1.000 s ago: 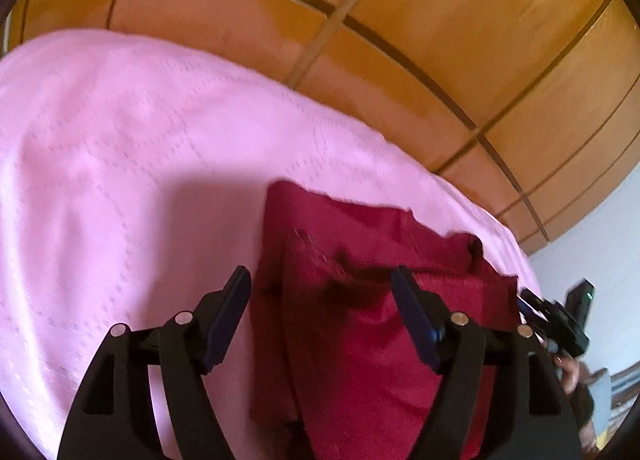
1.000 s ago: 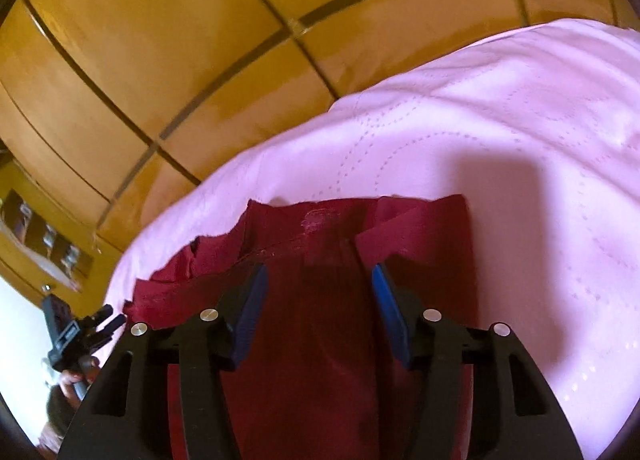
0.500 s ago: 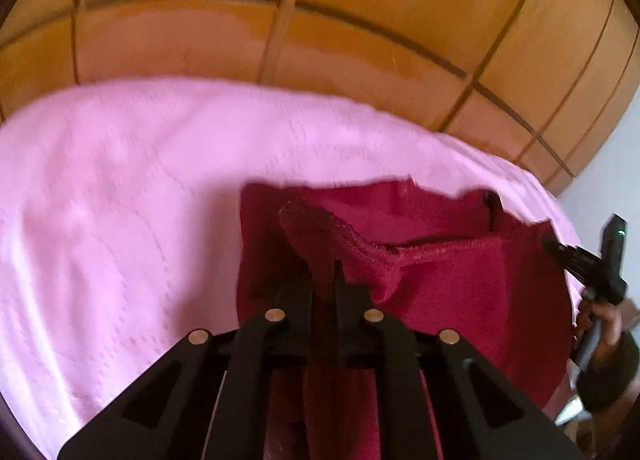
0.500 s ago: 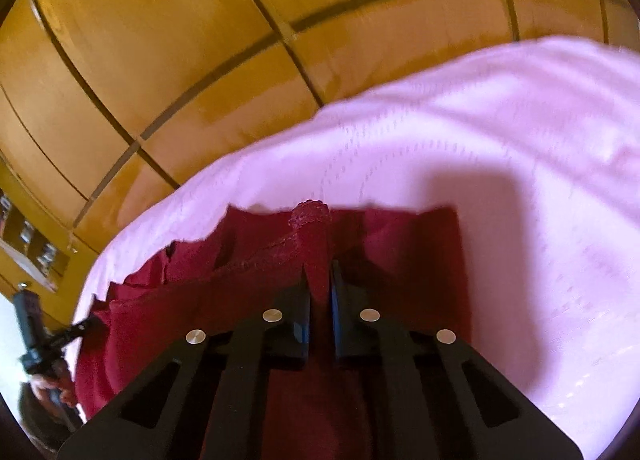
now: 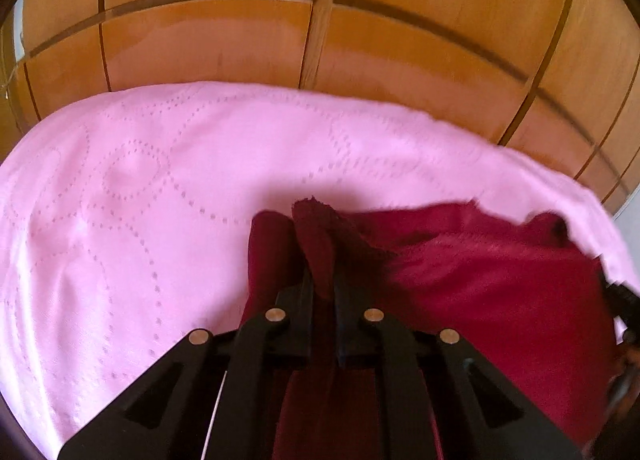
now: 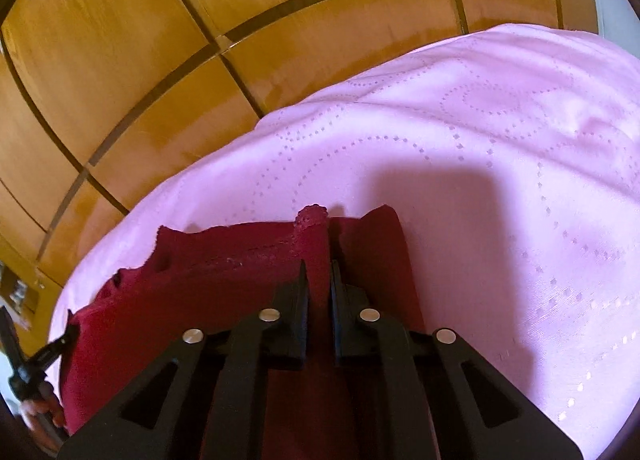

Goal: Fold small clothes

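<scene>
A dark red garment (image 5: pixel 500 292) lies on a pink bedspread (image 5: pixel 160 188). My left gripper (image 5: pixel 323 280) is shut on a pinched edge of the garment, and the fabric bunches up between its jaws. In the right wrist view the same garment (image 6: pixel 192 300) spreads to the left. My right gripper (image 6: pixel 319 272) is shut on another raised edge of it. The other gripper shows at each view's edge, as in the right wrist view (image 6: pixel 24 360).
The pink bedspread (image 6: pixel 500 200) has dotted stitched circles and stretches beyond the garment on both sides. A glossy wooden panelled wall (image 5: pixel 320 20) stands right behind the bed; it also fills the top of the right wrist view (image 6: pixel 200 40).
Both grippers were open over the garment a second ago. They have shut on its edges and are lifting the fabric into a raised fold.
</scene>
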